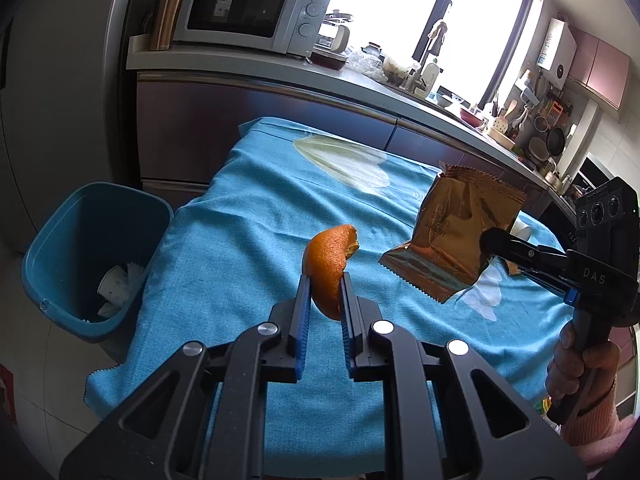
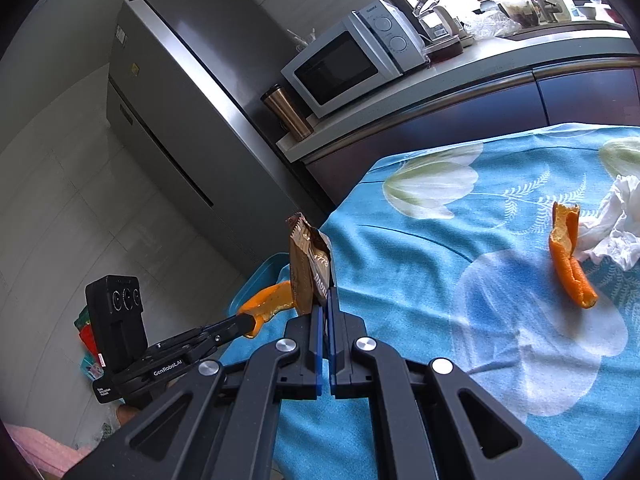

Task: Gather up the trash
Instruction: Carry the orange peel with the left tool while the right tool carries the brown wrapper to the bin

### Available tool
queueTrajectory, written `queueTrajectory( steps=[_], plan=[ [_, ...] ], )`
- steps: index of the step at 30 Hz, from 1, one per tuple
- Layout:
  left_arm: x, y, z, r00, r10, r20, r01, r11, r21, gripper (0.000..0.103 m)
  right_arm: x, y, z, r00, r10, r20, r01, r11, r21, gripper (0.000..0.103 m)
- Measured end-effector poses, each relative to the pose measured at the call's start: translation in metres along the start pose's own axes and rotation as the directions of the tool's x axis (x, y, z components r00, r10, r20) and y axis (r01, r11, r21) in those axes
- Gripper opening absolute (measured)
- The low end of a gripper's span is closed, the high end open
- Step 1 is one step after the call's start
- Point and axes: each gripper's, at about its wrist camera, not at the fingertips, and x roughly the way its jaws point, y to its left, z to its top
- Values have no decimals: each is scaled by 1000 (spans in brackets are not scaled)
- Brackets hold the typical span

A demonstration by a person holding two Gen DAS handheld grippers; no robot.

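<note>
Kitchen, blue floral tablecloth (image 1: 248,216); left gripper (image 1: 326,280) jaws clamp orange peel (image 1: 329,264), right gripper (image 2: 325,300) jaws clamp wrapper (image 2: 310,264).

A table under a blue flowered cloth (image 2: 420,264) carries a strip of orange peel (image 2: 570,258) touching a crumpled white tissue (image 2: 616,228). A white cup (image 1: 522,231) lies near its far edge. Beside the table, a blue bin (image 1: 94,256) stands on the floor (image 1: 52,364).

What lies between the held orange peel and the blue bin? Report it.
Only bare blue floral tablecloth separates the curved orange peel from the blue plastic bin, as the left wrist view shows.
</note>
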Motion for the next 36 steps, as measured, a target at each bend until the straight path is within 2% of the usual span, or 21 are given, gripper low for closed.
queueTrajectory(
  steps=[16,36],
  plan=[
    [-22,37,0,998,56,39,-54,997,-64,15,42,27,6,996,69,-64,-71,997,-38,1],
    [-45,86,3,986,151,77,-138,979,-148,15,84,55,15,980,148,-137,-159,984,-77,1]
  ],
)
